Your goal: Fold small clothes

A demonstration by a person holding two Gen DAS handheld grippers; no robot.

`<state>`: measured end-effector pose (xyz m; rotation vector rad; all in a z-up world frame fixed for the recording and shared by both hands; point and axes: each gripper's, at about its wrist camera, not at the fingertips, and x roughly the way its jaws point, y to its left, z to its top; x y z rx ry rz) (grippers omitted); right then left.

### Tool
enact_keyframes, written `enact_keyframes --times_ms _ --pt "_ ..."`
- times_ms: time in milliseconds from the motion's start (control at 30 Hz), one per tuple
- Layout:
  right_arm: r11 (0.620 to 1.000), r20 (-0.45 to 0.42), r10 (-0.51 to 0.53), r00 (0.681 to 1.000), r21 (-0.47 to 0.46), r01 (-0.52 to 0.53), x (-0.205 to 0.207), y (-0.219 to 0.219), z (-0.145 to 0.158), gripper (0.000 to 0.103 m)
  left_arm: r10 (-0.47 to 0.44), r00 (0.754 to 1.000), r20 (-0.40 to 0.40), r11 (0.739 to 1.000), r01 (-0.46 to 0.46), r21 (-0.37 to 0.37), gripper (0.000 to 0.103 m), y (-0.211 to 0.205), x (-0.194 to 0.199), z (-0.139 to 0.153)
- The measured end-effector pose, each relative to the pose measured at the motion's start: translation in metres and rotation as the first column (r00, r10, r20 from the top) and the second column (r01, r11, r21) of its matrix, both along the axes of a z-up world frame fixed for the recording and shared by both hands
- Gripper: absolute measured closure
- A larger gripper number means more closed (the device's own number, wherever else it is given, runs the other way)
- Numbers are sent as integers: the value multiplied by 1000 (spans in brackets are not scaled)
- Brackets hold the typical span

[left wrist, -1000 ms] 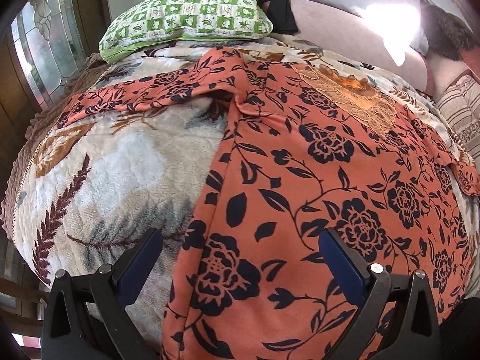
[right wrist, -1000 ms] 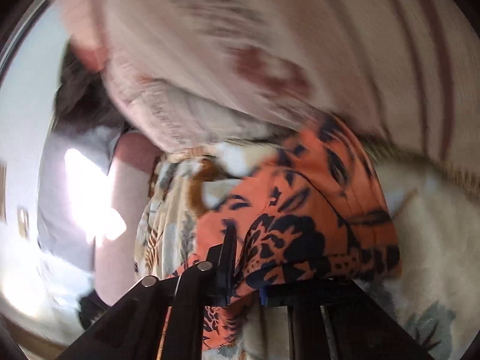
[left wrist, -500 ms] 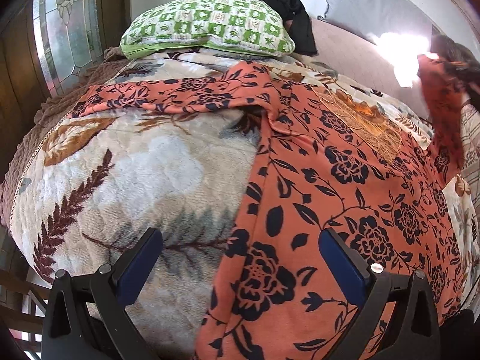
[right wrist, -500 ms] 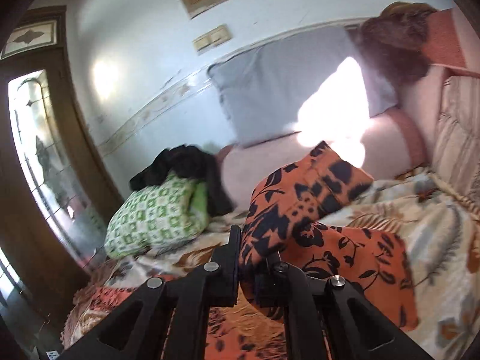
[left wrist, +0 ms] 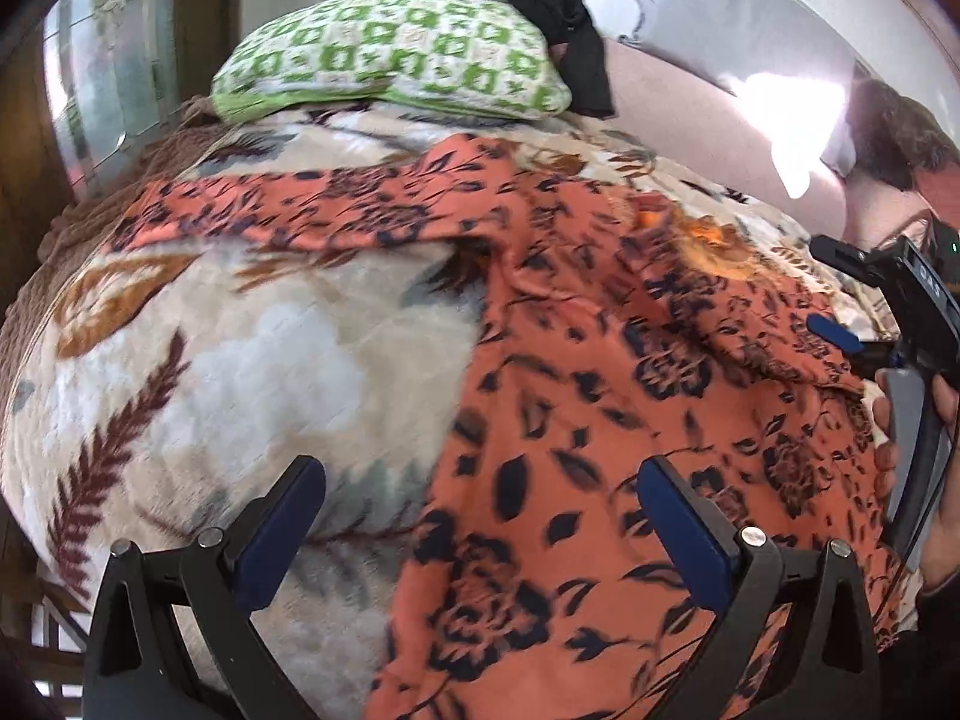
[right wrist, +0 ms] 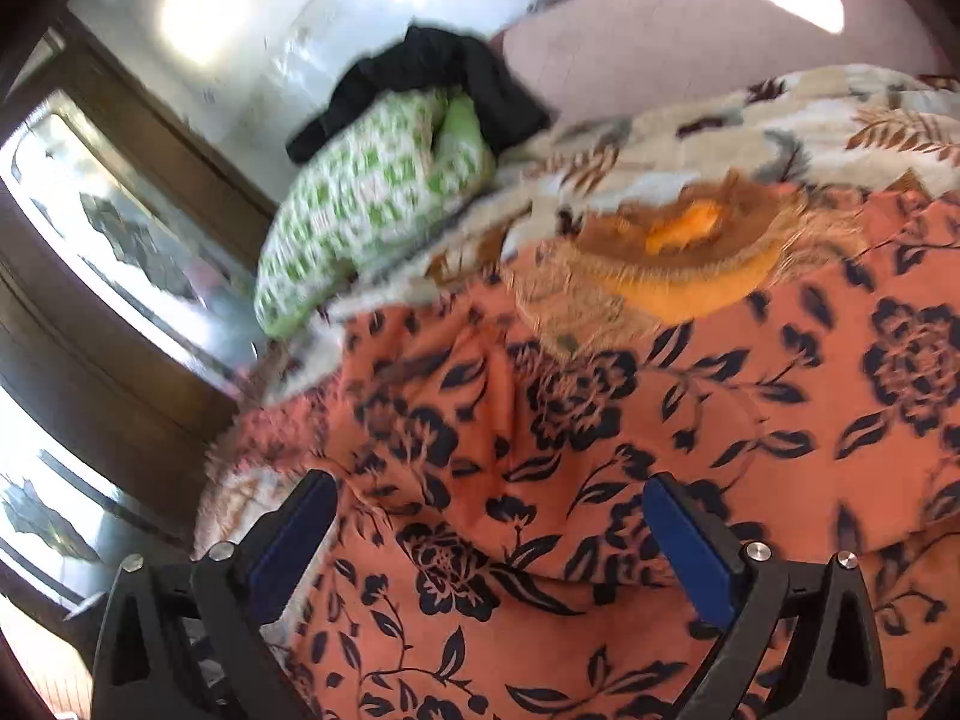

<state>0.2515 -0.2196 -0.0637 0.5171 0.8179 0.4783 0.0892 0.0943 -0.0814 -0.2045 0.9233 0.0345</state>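
Both tongs, left (left wrist: pixel 480 534) and right (right wrist: pixel 492 540), gape empty over the orange dress (left wrist: pixel 600 420). Next, pinch the sleeve (left wrist: pixel 288 210) at ten o'clock and fold inward, smoothly.

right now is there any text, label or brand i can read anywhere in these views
No readable text in either view.
orange floral garment: pattern only, no label or tag showing.
green checked pillow: motifs in the squares, too blurred to read as letters.
right tool: faint light marks on its black body, too small to read.
leaf-print blanket: no text.
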Motion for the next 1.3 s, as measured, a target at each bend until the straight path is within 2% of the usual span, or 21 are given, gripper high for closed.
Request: enact_keyframes --times_ms 133,200,333,467,500,567,600,633,667,700,767,800,867,933,1000,1067,1133,1167,1233,1267,1300 --pt "994 -18 -87 996 64 88 -11 -51 -12 0 -55 998 14 998 55 9 0 -25 37 15" --pt "986 -34 -116 993 118 119 -21 -77 -22 0 -78 997 4 996 78 -34 0 -34 61 16" --pt "962 -55 -178 982 199 186 -36 -116 -35 0 -105 992 -65 986 95 -138 0 -51 113 3" --pt "937 -53 -200 978 280 207 -49 -141 -48 0 -79 987 -142 988 58 -146 0 -60 148 -15" --pt "934 -52 -204 978 288 210 -52 -149 -45 0 -67 986 -156 989 45 -140 6 -62 153 -18" --pt "932 -62 -203 977 293 212 -53 -157 -44 0 -65 980 -188 986 34 -165 28 -61 159 -23" --pt "933 -57 -196 979 296 204 -51 -158 -43 0 -63 974 -219 984 25 -176 59 -62 163 -27" --pt "935 -46 -196 980 291 201 -52 -163 -39 0 -56 966 -254 987 15 -158 81 -63 168 -31" --pt "936 -38 -202 979 288 205 -51 -163 -39 0 -43 964 -263 992 8 -130 87 -63 170 -31" --pt "933 -35 -204 978 294 206 -50 -163 -40 0 -27 968 -251 997 6 -83 99 -65 171 -28" --pt "931 -39 -203 978 303 205 -48 -162 -43 0 -18 987 -160 999 23 30 99 -75 171 -4" --pt "932 -46 -207 977 294 211 -48 -162 -45 0 -30 997 -73 996 36 76 99 -83 168 15" --pt "931 -67 -219 974 284 229 -46 -166 -49 0 -54 996 64 988 44 146 99 -97 157 44" --pt "925 -92 -239 967 283 256 -45 -170 -54 0 -69 988 139 977 39 211 99 -103 147 49" --pt "913 -105 -256 961 300 276 -46 -176 -57 0 -47 994 102 968 20 249 99 -97 152 30" --pt "904 -116 -261 958 319 285 -47 -180 -59 0 -10 999 -49 978 20 210 99 -79 169 -5" --pt "893 -137 -255 957 345 288 -49 -185 -61 0 47 982 -184 985 -15 171 99 -58 174 -37" --pt "881 -155 -252 955 372 292 -48 -188 -63 0 51 978 -203 991 -25 130 99 -50 171 -45" --pt "848 -189 -250 950 430 309 -46 -194 -67 0 27 984 -177 997 -13 80 96 -46 166 -40" --pt "833 -198 -253 947 453 317 -45 -196 -70 0 10 984 -179 999 -1 49 91 -45 166 -36" --pt "826 -218 -256 942 456 330 -43 -197 -72 0 -6 984 -178 1000 9 19 78 -42 165 -32"
